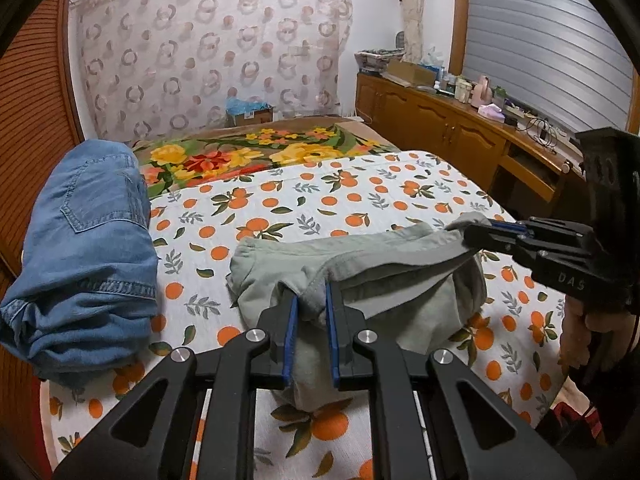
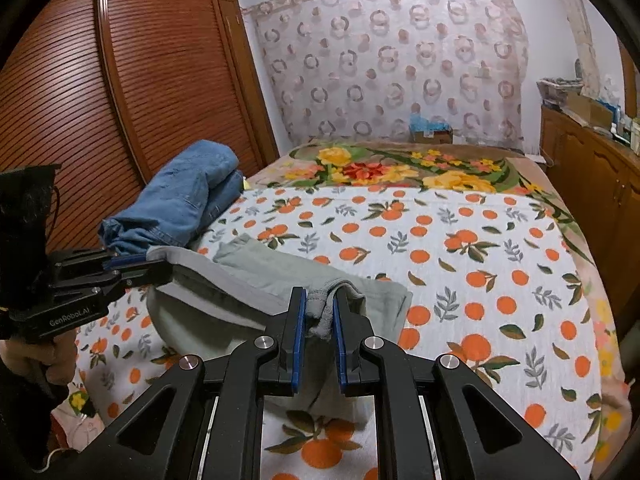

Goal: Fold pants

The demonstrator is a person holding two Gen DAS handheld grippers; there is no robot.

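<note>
Grey-green pants (image 1: 280,268) lie bunched near the front of the bed, held up along one edge. My left gripper (image 1: 311,298) is shut on that edge at its left end and shows at the left of the right wrist view (image 2: 154,262). My right gripper (image 2: 321,306) is shut on the same edge at its right end and shows at the right of the left wrist view (image 1: 476,230). The pants (image 2: 260,268) hang between the two grippers a little above the sheet, with the rest resting on it.
Folded blue jeans (image 1: 88,248) lie at the bed's left side, also in the right wrist view (image 2: 180,200). The orange-print sheet (image 1: 360,200) covers the bed, with a floral blanket (image 1: 248,152) beyond. A wooden cabinet (image 1: 440,124) stands right, a louvered wardrobe (image 2: 120,100) left.
</note>
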